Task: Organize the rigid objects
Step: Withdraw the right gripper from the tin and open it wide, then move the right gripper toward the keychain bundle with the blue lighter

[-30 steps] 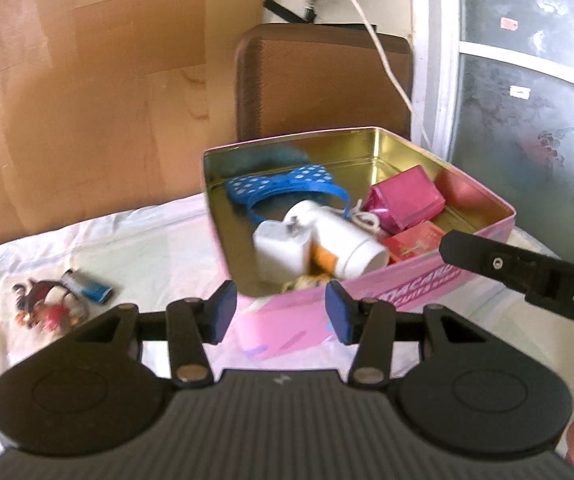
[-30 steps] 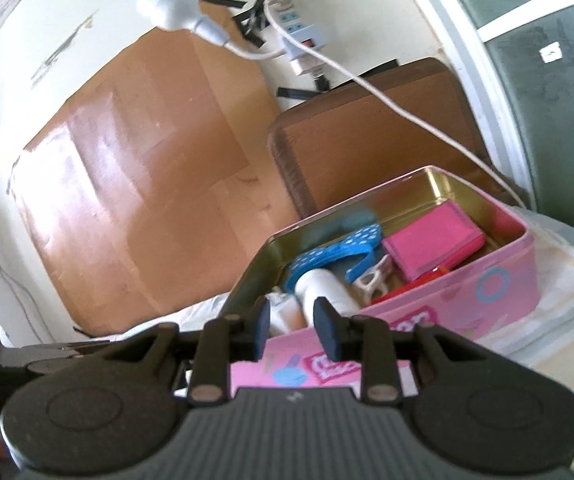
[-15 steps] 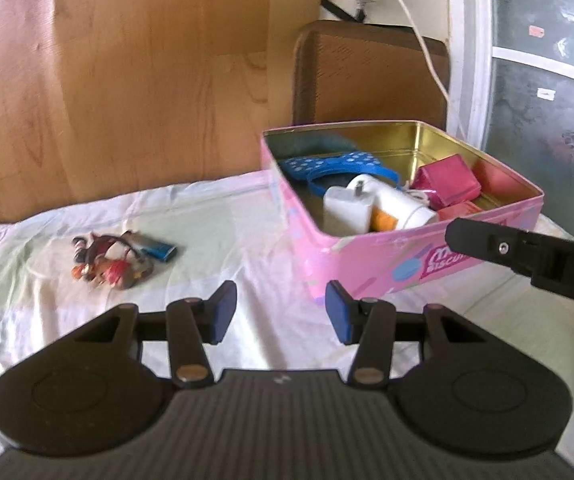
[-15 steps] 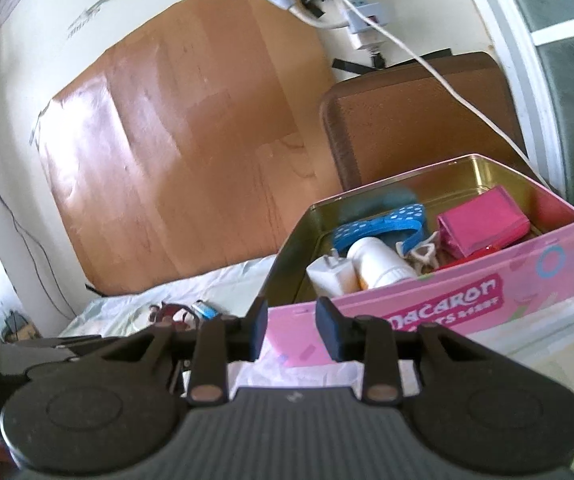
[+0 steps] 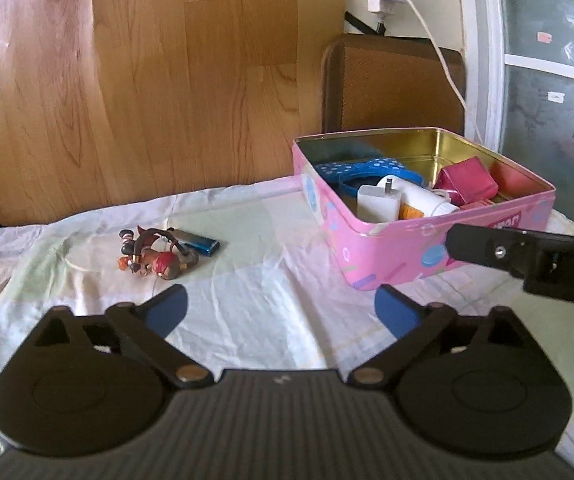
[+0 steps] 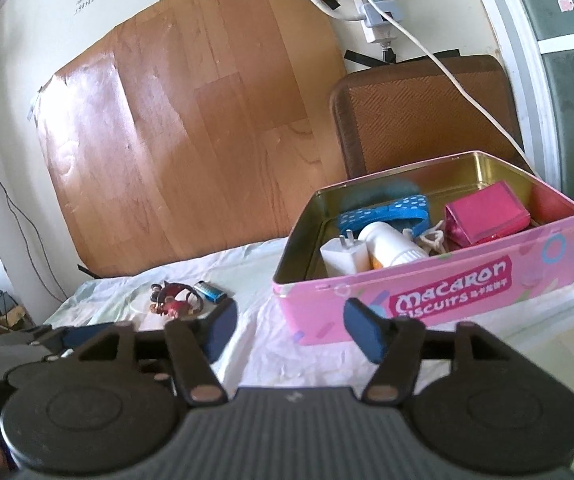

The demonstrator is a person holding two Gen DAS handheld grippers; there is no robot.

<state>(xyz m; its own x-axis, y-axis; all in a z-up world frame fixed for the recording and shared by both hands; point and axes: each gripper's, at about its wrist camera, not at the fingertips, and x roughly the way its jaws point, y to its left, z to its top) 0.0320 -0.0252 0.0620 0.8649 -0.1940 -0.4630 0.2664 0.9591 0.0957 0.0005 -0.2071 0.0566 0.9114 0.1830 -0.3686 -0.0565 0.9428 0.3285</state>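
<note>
A pink biscuit tin [image 5: 391, 252] [image 6: 439, 304] stands open on the cloth-covered table. It holds a white charger plug [image 5: 379, 202], a white bottle [image 6: 391, 246], a blue dotted band [image 6: 383, 210] and a pink box [image 6: 483, 212]. A small red-brown figurine [image 5: 155, 258] [image 6: 173, 300] and a blue lighter [image 5: 201, 242] [image 6: 209, 291] lie on the cloth to the tin's left. My left gripper [image 5: 281, 314] is open and empty, short of them. My right gripper [image 6: 289, 330] is open and empty before the tin.
A wood-pattern board [image 5: 127, 80] leans on the wall behind the table. A brown chair back [image 5: 391, 80] stands behind the tin. A white cable [image 6: 459, 88] hangs from a power strip down to the tin's right.
Both grippers have pulled back from the tin and opened wide. The left view has swung left, so the figurine and lighter sit nearer its middle.
</note>
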